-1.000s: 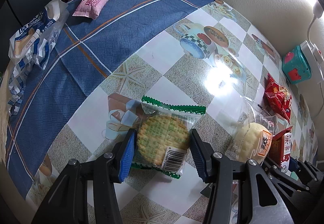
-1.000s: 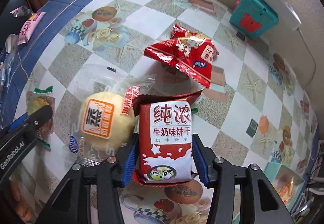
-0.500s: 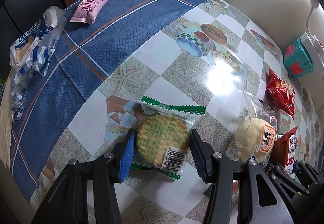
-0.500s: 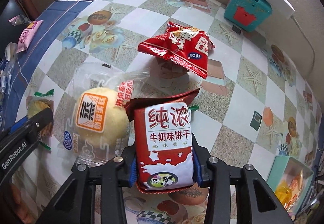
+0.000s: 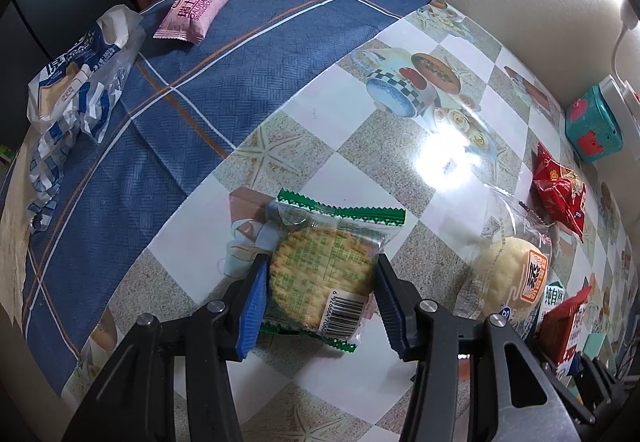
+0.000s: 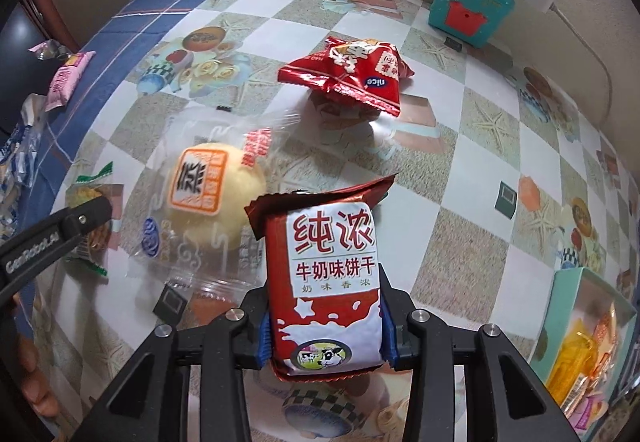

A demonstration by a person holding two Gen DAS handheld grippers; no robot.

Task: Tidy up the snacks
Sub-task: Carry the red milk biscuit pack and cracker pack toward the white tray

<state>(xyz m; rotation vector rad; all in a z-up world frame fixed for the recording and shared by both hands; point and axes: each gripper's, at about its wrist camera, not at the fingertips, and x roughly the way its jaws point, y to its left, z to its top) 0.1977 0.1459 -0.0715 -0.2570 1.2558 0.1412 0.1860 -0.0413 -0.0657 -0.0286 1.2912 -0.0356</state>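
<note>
My left gripper (image 5: 320, 294) is shut on a round cracker in a clear green-edged wrapper (image 5: 324, 266), held just above the table. My right gripper (image 6: 324, 330) is shut on a red and white milk biscuit pack (image 6: 326, 282), lifted off the table; it also shows in the left wrist view (image 5: 564, 318). A yellow bun in clear wrap (image 6: 212, 198) lies between the two grippers. A red snack bag (image 6: 352, 78) lies beyond it.
A pink snack pack (image 5: 196, 14) and a blue and white bread bag (image 5: 76, 82) lie on the blue cloth at the far left. A teal box (image 6: 468, 6) stands by the wall. A clear teal-edged box with snacks (image 6: 580, 342) sits at the right.
The right gripper closed on the milk biscuit pack and lifted it. The left gripper rose slightly with the cracker between its fingers.
</note>
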